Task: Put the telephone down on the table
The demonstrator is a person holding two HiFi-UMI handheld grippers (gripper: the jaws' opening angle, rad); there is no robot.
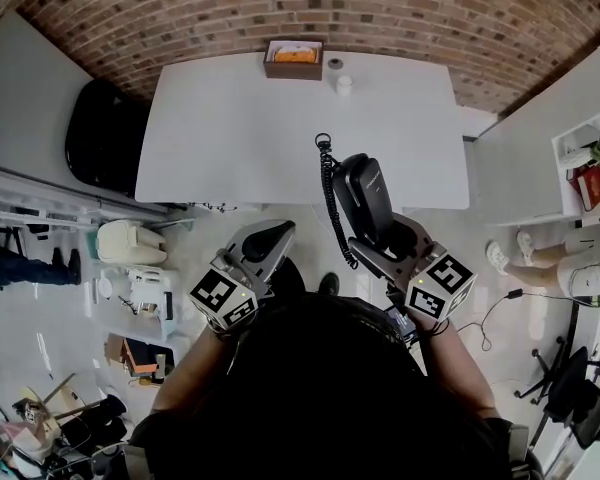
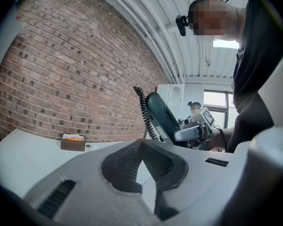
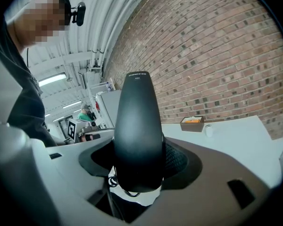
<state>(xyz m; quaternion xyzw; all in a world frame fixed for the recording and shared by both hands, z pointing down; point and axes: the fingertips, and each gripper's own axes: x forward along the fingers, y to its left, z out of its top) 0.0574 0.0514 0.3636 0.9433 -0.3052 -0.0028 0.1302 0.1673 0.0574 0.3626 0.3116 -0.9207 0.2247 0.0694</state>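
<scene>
Short of table point(image 1: 280, 118) near edge: telephone point(image 1: 365, 193) clamped upright between right gripper point(image 1: 382, 238) jaws, ready for lowering; left gripper point(image 1: 275, 236) jaws closed, empty, kept clear.

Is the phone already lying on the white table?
No, the telephone is held upright between the jaws of the right gripper, raised in the air rather than resting on the table.
</scene>
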